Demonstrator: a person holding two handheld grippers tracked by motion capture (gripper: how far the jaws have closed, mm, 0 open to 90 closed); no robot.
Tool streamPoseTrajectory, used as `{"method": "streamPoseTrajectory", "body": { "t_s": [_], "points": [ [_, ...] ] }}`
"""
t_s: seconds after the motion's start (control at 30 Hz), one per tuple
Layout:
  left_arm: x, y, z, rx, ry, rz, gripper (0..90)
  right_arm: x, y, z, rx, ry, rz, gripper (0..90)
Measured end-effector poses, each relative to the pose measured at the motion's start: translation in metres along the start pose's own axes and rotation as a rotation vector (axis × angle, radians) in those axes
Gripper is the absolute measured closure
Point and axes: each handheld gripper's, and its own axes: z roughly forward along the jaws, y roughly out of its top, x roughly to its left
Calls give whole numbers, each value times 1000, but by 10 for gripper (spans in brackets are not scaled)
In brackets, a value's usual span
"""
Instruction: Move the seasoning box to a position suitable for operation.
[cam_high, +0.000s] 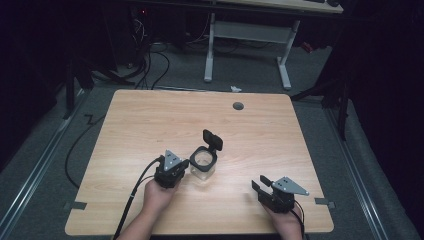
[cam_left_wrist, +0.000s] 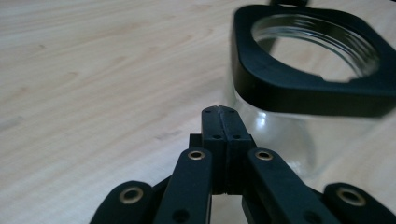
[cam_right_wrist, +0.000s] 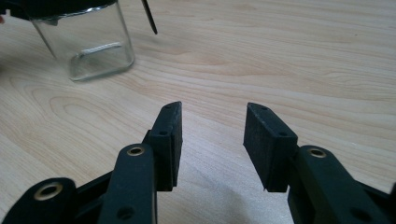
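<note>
Nearest the person, the right claw (cam_high: 261, 184) hovers over the wooden surface (cam_high: 260, 135) with jaws spread, holding nothing. Farther in, the left claw (cam_high: 183, 163), jaws pressed together, sits just beside the clear glass jar (cam_high: 203, 165), whose black flip lid (cam_high: 213, 139) stands open.

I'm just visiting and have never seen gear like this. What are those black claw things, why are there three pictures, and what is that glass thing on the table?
No robot here: a person holds a hand-operated claw in each hand. One picture looks down from above the wooden table; the other two come from small cameras riding on each claw. The left gripper has its jaws pressed together, holding nothing, right beside a clear glass jar. The jar has a black rim, and its hinged lid stands flipped open. The jar looks empty. The right gripper rests farther off with its jaws apart, also holding nothing.
</note>
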Motion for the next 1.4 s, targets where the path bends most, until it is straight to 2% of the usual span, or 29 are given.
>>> {"method": "streamPoseTrajectory", "body": {
  "t_s": [0.17, 0.33, 0.47, 0.5, 0.63, 0.73, 0.77, 0.8, 1.0, 1.23, 1.4],
  "points": [
    [-14, -13, -12, 13, -31, -16, 900, 2, 0, 2, 7, 10, -9, 569],
    [-19, -18, -12, 25, -49, -23, 900, 3, 0, 3, 12, 14, -4, 569],
    [-25, -21, -12, 34, -67, -26, 900, 4, 0, 2, 4, -8, 3, 595],
    [-26, -21, -13, 22, -64, -13, 900, 4, 0, 3, 2, -20, 4, 605],
    [-20, -18, -15, 2, -40, -14, 900, 3, 0, 2, 6, -40, 13, 635],
    [-7, -13, -13, -20, 10, -22, 900, 2, 0, 1, 5, -48, 18, 636],
    [-1, -10, -6, -24, 37, -9, 900, 1, 0, 1, 2, -49, 14, 631],
    [0, -9, -1, -14, 45, -12, 900, 1, 0, 1, 2, -45, 16, 625],
    [-7, -10, 8, -5, 28, -16, 900, 2, 1, 2, 0, -36, 12, 604],
    [-19, -16, 0, 8, -16, -19, 900, 4, 3, 7, 9, -5, 7, 597],
    [-24, -21, -5, 4, -22, -24, 900, 7, 11, 13, -2, 22, -3, 636]
  ]
}}
